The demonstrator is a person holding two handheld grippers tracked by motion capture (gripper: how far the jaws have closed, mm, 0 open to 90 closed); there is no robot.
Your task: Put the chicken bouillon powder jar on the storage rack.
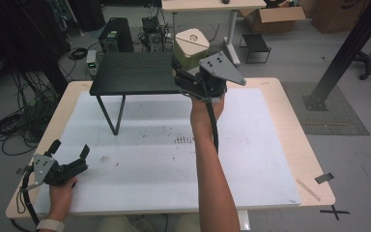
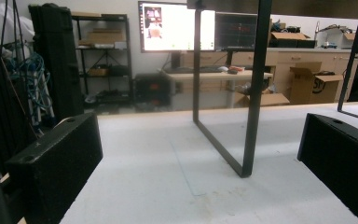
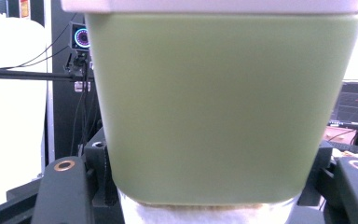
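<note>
A pale green container (image 1: 189, 54) with a cream lid is held up in the air beside the right end of a black raised stand (image 1: 133, 72). My right gripper (image 1: 182, 67) is shut on it, the jaws clamping its lower sides. In the right gripper view the green container (image 3: 223, 107) looms close between my right gripper's (image 3: 212, 198) two black jaws. My left gripper (image 1: 70, 150) rests at the front left of the white mat (image 1: 251, 159), open with nothing between its jaws. From the left gripper view, my left gripper (image 2: 198, 140) faces the stand's leg (image 2: 254, 93).
The stand takes up the back left of the wooden table (image 1: 294, 125). Beyond the far edge are a computer tower (image 1: 116, 35), cables and cardboard boxes (image 1: 273, 18). A black post (image 1: 348, 48) rises at the right. Strips of tape (image 1: 323, 178) lie near the front right corner.
</note>
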